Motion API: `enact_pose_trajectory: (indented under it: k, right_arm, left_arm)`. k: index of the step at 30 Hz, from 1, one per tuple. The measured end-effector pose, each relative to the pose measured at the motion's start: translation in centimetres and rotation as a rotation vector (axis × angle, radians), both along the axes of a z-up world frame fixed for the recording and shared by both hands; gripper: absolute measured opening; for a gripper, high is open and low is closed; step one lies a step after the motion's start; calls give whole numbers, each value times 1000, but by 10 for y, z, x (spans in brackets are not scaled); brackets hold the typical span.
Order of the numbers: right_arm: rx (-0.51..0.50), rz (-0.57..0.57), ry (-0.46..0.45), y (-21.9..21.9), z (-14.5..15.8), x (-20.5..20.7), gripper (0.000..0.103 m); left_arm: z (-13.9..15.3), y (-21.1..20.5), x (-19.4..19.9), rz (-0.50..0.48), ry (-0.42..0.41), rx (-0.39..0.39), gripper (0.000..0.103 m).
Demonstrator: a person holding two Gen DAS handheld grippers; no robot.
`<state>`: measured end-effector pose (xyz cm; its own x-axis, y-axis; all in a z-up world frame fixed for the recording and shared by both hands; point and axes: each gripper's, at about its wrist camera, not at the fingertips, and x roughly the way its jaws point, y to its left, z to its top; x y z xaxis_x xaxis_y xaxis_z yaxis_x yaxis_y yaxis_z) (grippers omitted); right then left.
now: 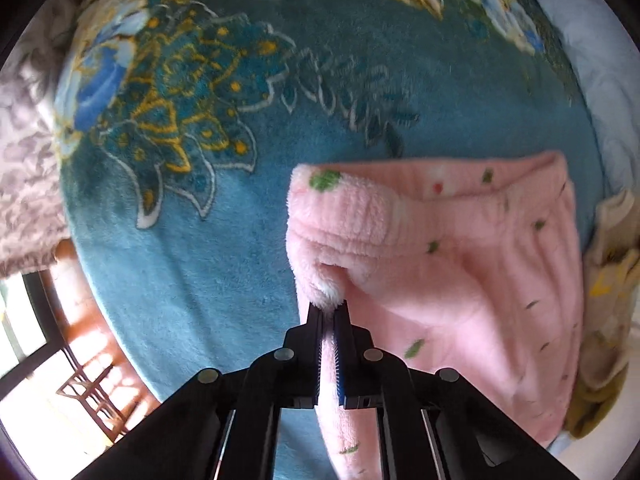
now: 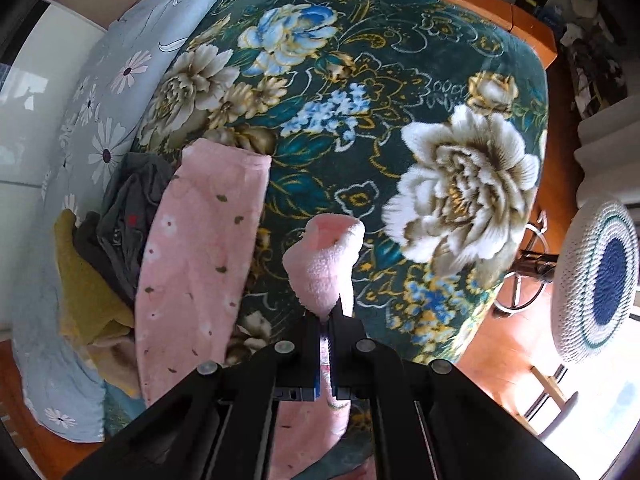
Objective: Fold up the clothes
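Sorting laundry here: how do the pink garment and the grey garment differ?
The pink garment is fluffy, dotted and stretched out, gripped by both grippers, left and right; the grey garment is thin, crumpled and ungripped. Both rest on the floral blanket.

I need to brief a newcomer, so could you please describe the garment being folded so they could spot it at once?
On the floral blanket covering the bed, beside a heap of grey and mustard clothes, lie pink fleece trousers. Each hand-held gripper, left and right, pinches their fabric. Only they are pale pink with tiny green leaves and white flowers.
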<state>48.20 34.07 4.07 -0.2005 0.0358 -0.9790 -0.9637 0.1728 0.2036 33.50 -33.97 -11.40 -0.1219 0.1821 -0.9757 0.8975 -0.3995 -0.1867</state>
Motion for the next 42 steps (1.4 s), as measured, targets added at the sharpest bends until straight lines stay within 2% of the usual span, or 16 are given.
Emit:
enact_pose_trajectory:
  k: [4, 7, 11, 13, 16, 20, 23, 26, 30, 33, 37, 39, 40, 42]
  right_arm:
    - [24, -59, 56, 11, 9, 17, 3]
    - [50, -119, 100, 29, 23, 33, 3]
    - [46, -84, 117, 72, 28, 1, 3]
    - [1, -63, 101, 98, 18, -24, 3]
    - [-95, -49, 30, 130, -14, -62, 3]
    - [-158, -56, -18, 159, -53, -103, 3]
    - [-174, -55, -13, 175, -72, -130, 3]
    - [-160, -12, -8, 193, -78, -154, 2]
    - [-149, 8, -35, 215, -90, -174, 3]
    - [-144, 8, -23, 219, -105, -182, 3]
    - [-129, 7, 40, 223, -124, -192, 5]
    - [-118, 16, 74, 224, -126, -195, 7]
    - [-109, 31, 100, 226, -125, -195, 11]
    - [-75, 60, 155, 227, -120, -192, 38]
  left_arm:
    - [37, -9, 16, 159, 114, 51, 5]
    - [64, -11, 18, 276, 185, 151, 4]
    - [96, -10, -46, 310, 233, 200, 5]
    - [102, -8, -83, 331, 240, 226, 5]
    - [97, 8, -143, 328, 175, 226, 5]
    - [76, 29, -188, 386, 123, 262, 5]
    - [73, 37, -216, 396, 133, 245, 5]
    - [75, 39, -243, 370, 184, 232, 5]
    - [74, 32, -266, 343, 258, 201, 5]
    - [61, 32, -277, 291, 201, 164, 5]
    - [34, 36, -268, 379, 203, 209, 8]
    - [29, 38, -266, 399, 215, 215, 15]
    - [29, 40, -266, 392, 223, 217, 31]
    - [33, 43, -266, 371, 258, 229, 51]
